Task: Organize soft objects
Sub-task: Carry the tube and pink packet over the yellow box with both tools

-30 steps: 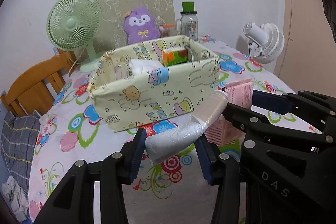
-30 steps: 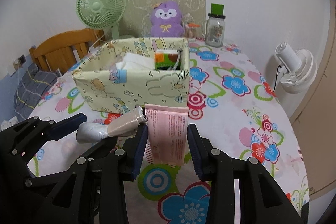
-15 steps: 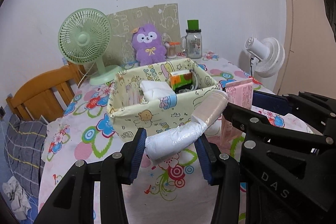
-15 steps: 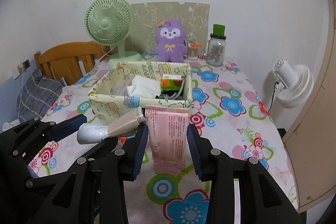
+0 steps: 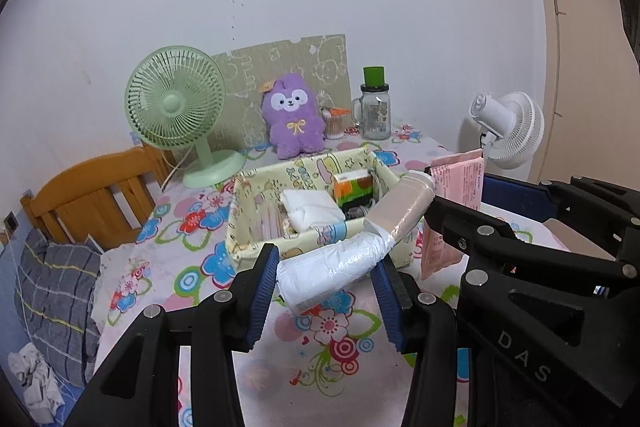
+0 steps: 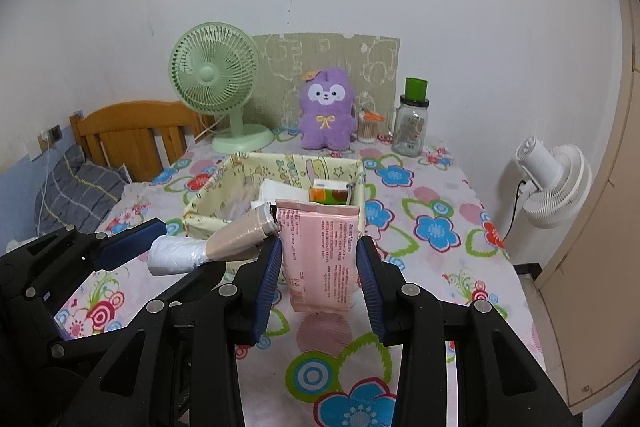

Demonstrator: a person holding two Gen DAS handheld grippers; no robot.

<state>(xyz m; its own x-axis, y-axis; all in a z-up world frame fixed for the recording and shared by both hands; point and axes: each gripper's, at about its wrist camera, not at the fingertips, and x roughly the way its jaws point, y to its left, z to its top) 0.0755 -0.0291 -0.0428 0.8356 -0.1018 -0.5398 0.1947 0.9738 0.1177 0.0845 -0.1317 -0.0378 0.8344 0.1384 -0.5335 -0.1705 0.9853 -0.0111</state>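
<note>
My left gripper (image 5: 328,283) is shut on a soft white-and-beige roll (image 5: 352,247), held above the table in front of a yellow cartoon-print fabric basket (image 5: 256,247). The roll also shows in the right wrist view (image 6: 212,247). My right gripper (image 6: 318,275) is shut on a pink soft pack (image 6: 320,251), held upright just before the basket (image 6: 200,215). The pack shows in the left wrist view (image 5: 456,187). The basket holds a folded white cloth (image 5: 312,207) and an orange-green tissue pack (image 5: 352,187).
A flowered tablecloth (image 6: 432,267) covers the table. At the back stand a green fan (image 6: 216,75), a purple plush (image 6: 328,111) and a glass jar with a green lid (image 6: 412,123). A white fan (image 6: 556,179) is off the right edge, a wooden chair (image 6: 132,131) at left.
Both grippers have risen and pulled back from the basket with their loads; the basket now sits lower and farther away, and its inside shows.
</note>
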